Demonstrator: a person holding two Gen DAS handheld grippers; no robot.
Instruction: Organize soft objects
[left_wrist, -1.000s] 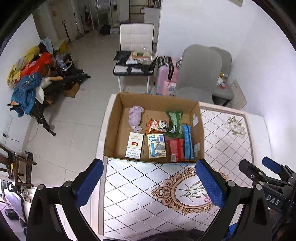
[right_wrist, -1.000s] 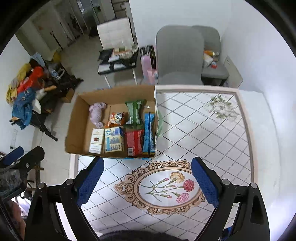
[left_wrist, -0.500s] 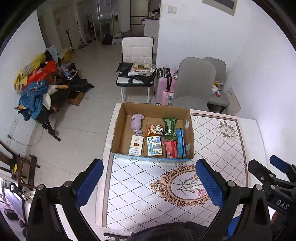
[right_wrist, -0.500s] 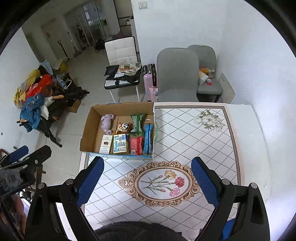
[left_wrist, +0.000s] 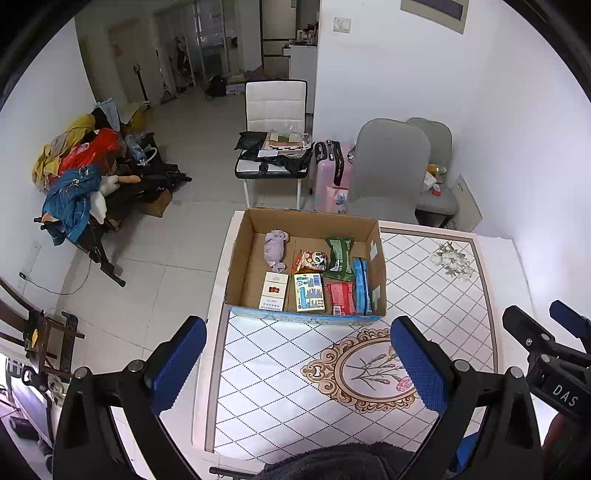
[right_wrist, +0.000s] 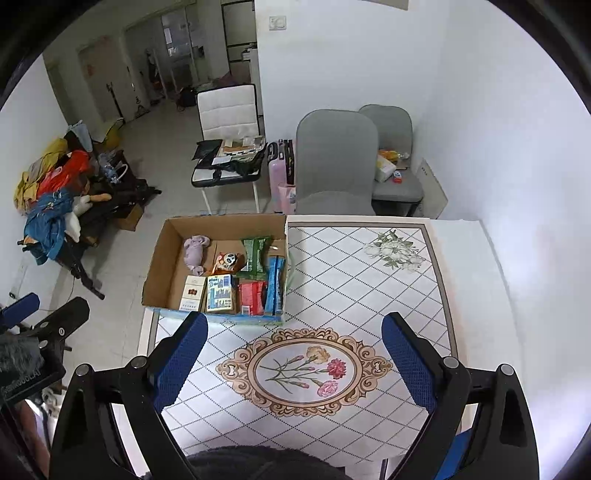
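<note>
An open cardboard box (left_wrist: 243, 254) (right_wrist: 159, 266) stands at the table's far left corner. It holds a lilac soft toy (left_wrist: 275, 245) (right_wrist: 195, 251), a panda snack bag (left_wrist: 311, 260) (right_wrist: 228, 261), a green packet (left_wrist: 339, 253) (right_wrist: 255, 253), a blue packet (left_wrist: 361, 284), a red packet (left_wrist: 341, 297), a white carton (left_wrist: 274, 291) and a blue-and-yellow carton (left_wrist: 309, 293). My left gripper (left_wrist: 295, 365) is open and empty, high above the table's near edge. My right gripper (right_wrist: 293, 363) is open and empty, over the flower medallion (right_wrist: 304, 371).
The table has a patterned cloth (right_wrist: 369, 280) with a diamond grid. Two grey chairs (right_wrist: 334, 162) and a pink suitcase (right_wrist: 280, 173) stand behind it. A white chair (left_wrist: 275, 122) with clutter and a clothes pile (left_wrist: 74, 177) are on the floor to the left.
Both grippers have pulled up and back from the box, which now looks smaller and farther. Both stay open and empty. The items in the box have not moved.
</note>
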